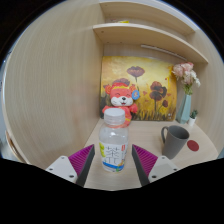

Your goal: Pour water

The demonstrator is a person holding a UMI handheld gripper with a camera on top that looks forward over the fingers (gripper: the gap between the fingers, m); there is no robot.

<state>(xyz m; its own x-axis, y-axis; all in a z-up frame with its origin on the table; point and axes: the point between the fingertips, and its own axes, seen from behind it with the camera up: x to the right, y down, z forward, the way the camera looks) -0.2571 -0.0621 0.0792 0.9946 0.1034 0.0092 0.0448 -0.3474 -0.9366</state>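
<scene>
Gripper view shows the jaws spread around the capped bottle [114,142], ungrasped; pouring into the mug [174,140] remains.

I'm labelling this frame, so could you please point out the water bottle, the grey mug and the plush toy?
water bottle [114,150], gripper view, on its label
grey mug [175,140], gripper view, on its side wall
plush toy [121,101], gripper view, on its face

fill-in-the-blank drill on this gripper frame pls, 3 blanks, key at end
1. The bottle stands ____ the gripper fingers, with gaps at both sides.
2. The mug is coloured ____.
3. The vase behind the mug holds ____.

Missing words: between; grey; flowers
</scene>
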